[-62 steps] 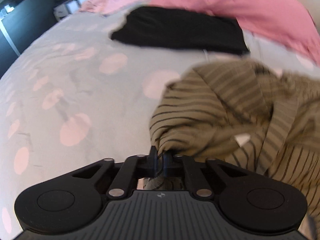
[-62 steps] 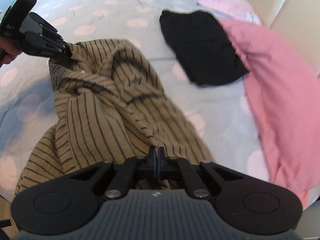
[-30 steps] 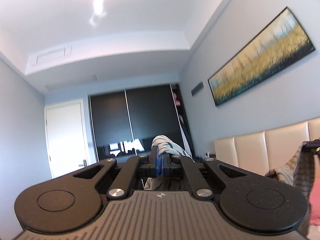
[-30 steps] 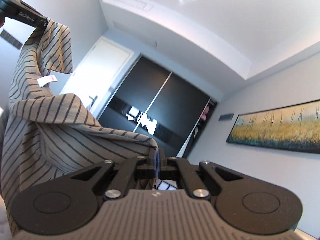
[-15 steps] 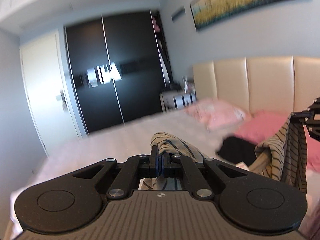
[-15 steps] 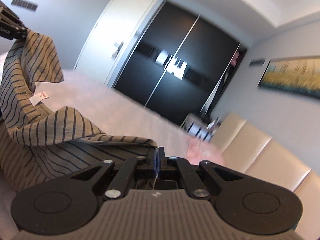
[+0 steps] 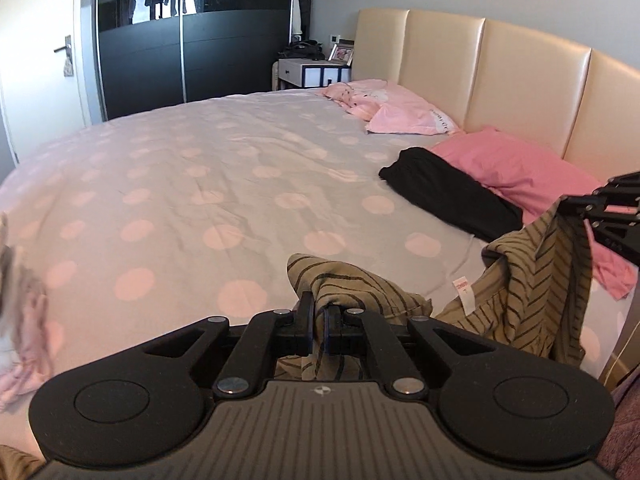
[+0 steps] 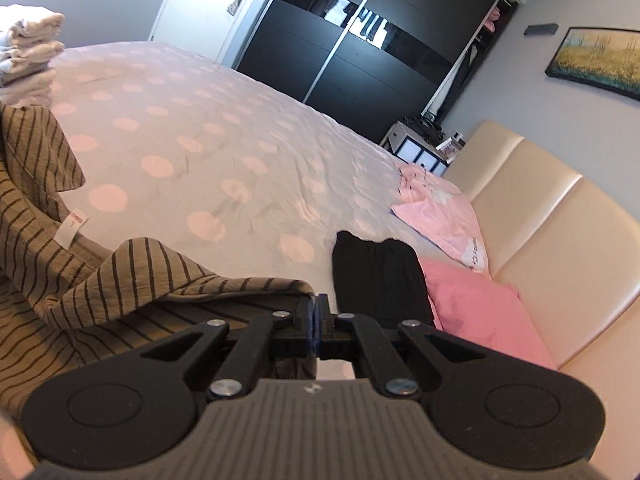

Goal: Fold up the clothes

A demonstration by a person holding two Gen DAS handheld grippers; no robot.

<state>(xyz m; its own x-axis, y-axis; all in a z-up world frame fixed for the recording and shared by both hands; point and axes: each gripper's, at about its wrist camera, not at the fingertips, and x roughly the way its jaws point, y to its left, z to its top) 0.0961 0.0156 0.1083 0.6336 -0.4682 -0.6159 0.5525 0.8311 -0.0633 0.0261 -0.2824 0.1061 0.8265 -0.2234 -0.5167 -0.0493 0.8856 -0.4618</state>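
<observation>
the left gripper [image 7: 319, 322] has a bunched edge of the olive striped shirt [image 7: 532, 284] between its fingers [image 7: 306, 320]; the jaws have just been easing apart a little, yet the cloth still sits pinched in the narrow gap and rises in a small hump above them. the right gripper [image 8: 317, 316] is clamped tight on another edge of the same shirt, its fingers [image 8: 306, 318] pressed together with the fabric trailing off to the left. seen from the left wrist, the right gripper enters at the right edge with the shirt hanging from it in folds, and a white care label [image 7: 463, 285] shows on the inner side. the shirt sags between the two grippers just above the near edge of the bed [image 7: 224, 184], whose grey cover carries pale pink dots. beyond the shirt, a black garment [image 7: 452, 196] lies flat on the cover, its far side touching a pink pillow [image 7: 532, 176] that rests against the cream padded headboard [image 7: 500, 80]. farther along the headboard lies a lighter pink pillow [image 7: 400, 114]. in the right wrist view a stack of folded pale clothes [image 8: 28, 40] sits at the far left. behind the bed stand a small white nightstand [image 7: 312, 72], a dark sliding wardrobe [image 7: 192, 36] and a white door [image 7: 36, 60], and a landscape painting [image 8: 600, 60] hangs on the grey wall.
</observation>
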